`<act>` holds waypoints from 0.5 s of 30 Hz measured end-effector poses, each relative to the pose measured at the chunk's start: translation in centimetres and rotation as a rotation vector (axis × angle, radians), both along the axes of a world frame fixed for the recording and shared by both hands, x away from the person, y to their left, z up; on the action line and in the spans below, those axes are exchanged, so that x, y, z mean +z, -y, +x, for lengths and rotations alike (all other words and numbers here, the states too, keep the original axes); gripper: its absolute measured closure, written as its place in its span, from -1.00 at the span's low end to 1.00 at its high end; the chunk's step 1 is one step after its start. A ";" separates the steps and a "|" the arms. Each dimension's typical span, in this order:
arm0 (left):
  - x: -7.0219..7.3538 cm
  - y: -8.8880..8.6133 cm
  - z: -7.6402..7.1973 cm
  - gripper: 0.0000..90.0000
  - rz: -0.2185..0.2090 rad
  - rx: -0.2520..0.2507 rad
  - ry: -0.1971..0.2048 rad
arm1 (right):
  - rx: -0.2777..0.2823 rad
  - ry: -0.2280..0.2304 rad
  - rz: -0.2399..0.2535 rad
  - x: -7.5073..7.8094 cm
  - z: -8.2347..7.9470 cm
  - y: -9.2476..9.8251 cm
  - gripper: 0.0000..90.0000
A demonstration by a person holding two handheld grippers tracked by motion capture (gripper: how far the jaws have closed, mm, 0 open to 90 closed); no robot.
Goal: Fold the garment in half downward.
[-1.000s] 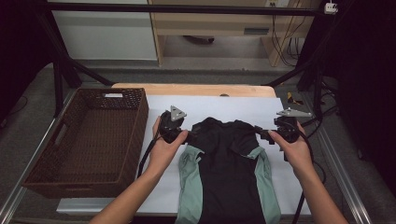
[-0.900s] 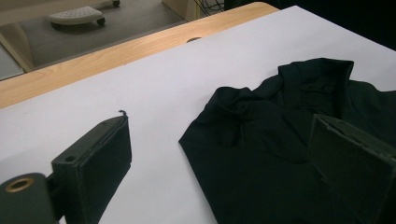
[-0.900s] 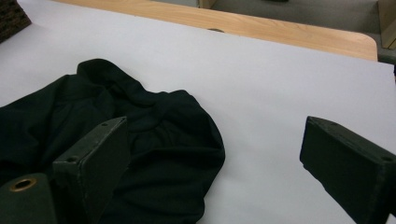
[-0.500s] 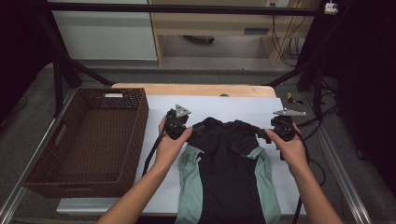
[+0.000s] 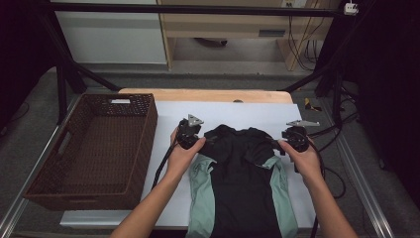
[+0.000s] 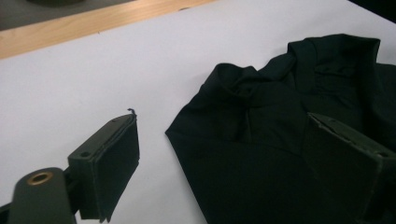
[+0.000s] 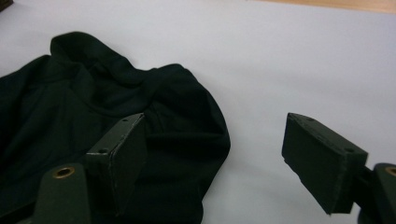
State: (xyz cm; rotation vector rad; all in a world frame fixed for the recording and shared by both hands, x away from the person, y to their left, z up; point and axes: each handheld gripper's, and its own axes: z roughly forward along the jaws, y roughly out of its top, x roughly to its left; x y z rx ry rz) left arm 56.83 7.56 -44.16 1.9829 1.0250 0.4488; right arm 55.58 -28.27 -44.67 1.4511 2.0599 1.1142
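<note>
- Centrally, a black shirt point(image 5: 242, 168) with pale green sleeves lies flat on the white sheet point(image 5: 233, 111) that covers the desk point(image 5: 208, 95); its collar end points away from the person and its long axis runs from the far edge toward the near edge
- Left claw point(image 5: 195, 135), held in the person's left hand point(image 5: 184, 153), stands at the shirt's left shoulder; in the left gripper view point(image 6: 224, 154) one jaw rests over bare sheet and the other over black cloth, so the shoulder edge point(image 6: 187, 140) lies between them
- Right claw point(image 5: 289, 136), in the right hand point(image 5: 303, 159), mirrors it at the right shoulder; in the right gripper view point(image 7: 215, 163) the rounded shoulder edge point(image 7: 210, 135) sits between the jaws, one over cloth and one over sheet
- Both claws are released: their jaws have just been closing, the right more than the left, yet the pads do not press on the cloth
- Decisive relation: each shoulder lies inward of its own claw, toward the shirt's midline, and each hand is nearest to its own shoulder; a pinch on both corners would probably let the shirt be lifted or folded along its long axis
- Well to the left stands a brown wicker basket point(image 5: 59, 148), apart from the shirt
</note>
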 end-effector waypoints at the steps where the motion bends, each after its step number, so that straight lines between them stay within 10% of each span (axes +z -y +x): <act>1: -0.2 0.0 0.1 -0.74 0.004 -0.001 -0.004 | 0.002 -0.003 -0.005 -0.3 0.1 -0.1 -0.48; 15: -3.2 -0.5 0.3 -0.68 0.037 0.009 -0.073 | 0.035 -0.062 -0.006 -2.5 1.3 -1.7 -0.45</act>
